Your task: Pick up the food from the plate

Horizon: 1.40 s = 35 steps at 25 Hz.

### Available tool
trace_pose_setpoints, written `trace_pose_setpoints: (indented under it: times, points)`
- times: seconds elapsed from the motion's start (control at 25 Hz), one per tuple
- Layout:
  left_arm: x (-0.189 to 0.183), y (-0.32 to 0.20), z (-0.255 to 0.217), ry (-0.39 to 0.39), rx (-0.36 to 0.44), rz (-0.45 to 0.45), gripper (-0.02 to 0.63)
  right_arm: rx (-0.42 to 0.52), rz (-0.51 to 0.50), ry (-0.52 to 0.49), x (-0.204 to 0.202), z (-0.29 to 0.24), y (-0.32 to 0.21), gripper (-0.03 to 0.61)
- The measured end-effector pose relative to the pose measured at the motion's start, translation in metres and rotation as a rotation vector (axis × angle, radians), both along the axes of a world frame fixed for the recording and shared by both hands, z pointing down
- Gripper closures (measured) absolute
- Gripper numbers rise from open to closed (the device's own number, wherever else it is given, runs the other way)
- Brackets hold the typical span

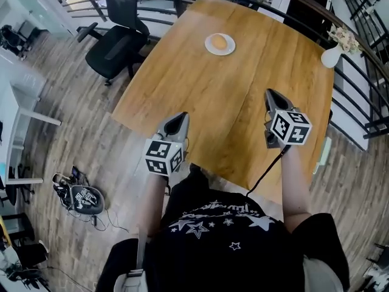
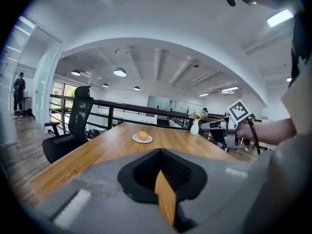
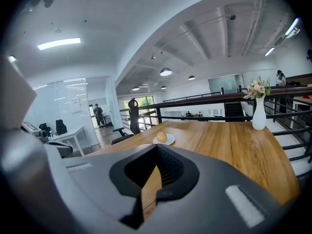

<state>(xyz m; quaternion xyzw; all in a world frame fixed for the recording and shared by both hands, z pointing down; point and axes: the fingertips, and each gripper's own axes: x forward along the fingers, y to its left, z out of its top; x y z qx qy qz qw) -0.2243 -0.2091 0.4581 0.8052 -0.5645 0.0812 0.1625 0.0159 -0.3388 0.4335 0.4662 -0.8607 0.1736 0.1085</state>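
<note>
Wooden table (image 1: 243, 120), one plate (image 1: 207, 47), one bun (image 1: 220, 41), two claws (image 1: 181, 118) (image 1: 271, 95)

Open-plan office: swivel chair (image 1: 115, 44), white desk (image 1: 17, 109), glass partition (image 3: 85, 106), mezzanine railing (image 3: 204, 101), long wooden table (image 1: 200, 96).

Office chair (image 1: 115, 48) – vase (image 1: 331, 56) w/ flowers

You wear a black short-sleeved T-shirt (image 1: 225, 248) printed with white outlined stars and a line of white lettering across the chest. Your left gripper (image 1: 180, 117) and right gripper (image 1: 270, 94) have grey wedge-shaped shells with black ribbed jaw linings. On the six o'clock end of each sits a white cube (image 1: 164, 157) with black square markers. A thin black cable (image 1: 267, 172) runs from the right one toward seven o'clock.
</note>
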Motion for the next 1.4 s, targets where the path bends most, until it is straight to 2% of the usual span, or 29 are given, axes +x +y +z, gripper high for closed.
trace_pose_setpoints:
  times: [0.32,0.56,0.84,1.16,1.4]
  points:
    - [-0.025,-0.045,-0.012,0.006,0.020,0.052,0.612,0.037,0.006,-0.021,-0.030,-0.036,-0.043,0.580]
    - [-0.041,-0.078,-0.015,0.004,0.026,0.079,0.612,0.022,-0.029,-0.011,-0.062,-0.039,-0.080,0.580]
    - [-0.061,-0.128,-0.023,-0.004,0.045,0.109,0.612,-0.030,-0.038,-0.010,-0.089,-0.030,-0.124,0.580]
    - [-0.068,-0.183,-0.015,-0.004,0.026,0.153,0.612,-0.082,-0.019,0.003,-0.113,0.000,-0.161,0.578]
    - [-0.069,-0.215,0.002,0.014,-0.008,0.176,0.612,-0.066,0.009,0.057,-0.124,0.024,-0.187,0.577]
